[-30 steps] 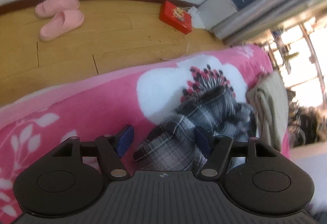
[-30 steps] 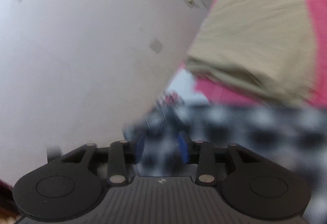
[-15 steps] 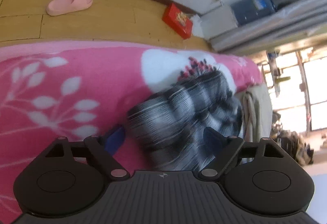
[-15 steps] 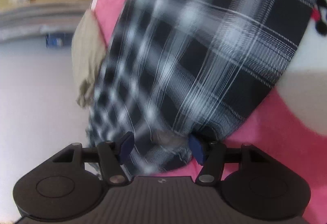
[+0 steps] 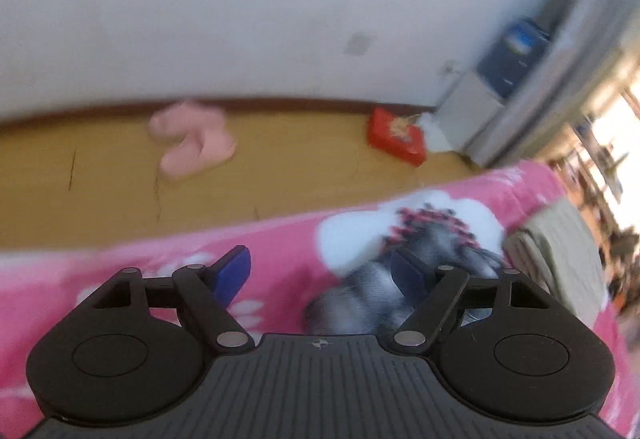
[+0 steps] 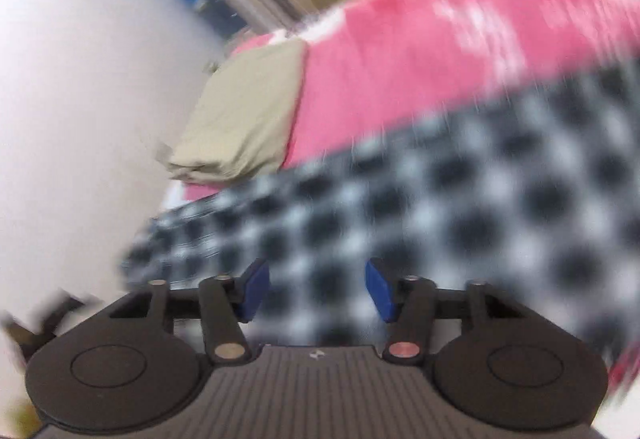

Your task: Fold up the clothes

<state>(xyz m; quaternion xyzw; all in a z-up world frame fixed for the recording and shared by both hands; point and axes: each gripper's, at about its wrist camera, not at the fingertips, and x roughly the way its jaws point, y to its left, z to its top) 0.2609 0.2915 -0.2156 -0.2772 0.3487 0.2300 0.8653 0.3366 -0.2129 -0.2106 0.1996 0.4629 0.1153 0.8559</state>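
The left gripper [image 5: 320, 275] stands with its blue-padded fingers [image 5: 232, 273] spread wide, nothing between them, above the pink floral blanket [image 5: 280, 251] that covers the bed. The black-and-white plaid garment [image 5: 372, 303] lies bunched on the blanket just ahead of the right-hand finger, partly hidden behind it, over the white flower motif; motion blur prevents reading its folds. A folded beige garment [image 5: 560, 251] sits on the blanket near the plaid one, on the window side. Beyond the bed edge, the wooden floor [image 5: 300, 167] carries a pair of pink slippers [image 5: 192, 141] and a red box [image 5: 396, 135], the box close to a pale cabinet [image 5: 468, 119] that stands against the white wall [image 5: 240, 19]. In the right wrist view, the right gripper [image 6: 316, 289] also has its fingers [image 6: 254, 289] set well apart, with the plaid garment [image 6: 440, 231] spread across the frame directly ahead of and between the tips; the blur is heavy, and whether either pad touches the cloth cannot be told. The folded beige garment [image 6: 248, 119] lies on the pink blanket [image 6: 400, 71] beyond the plaid cloth, at the bed's edge toward the wall [image 6: 80, 99]. The two garments appear apart, with a strip of blanket showing between them.
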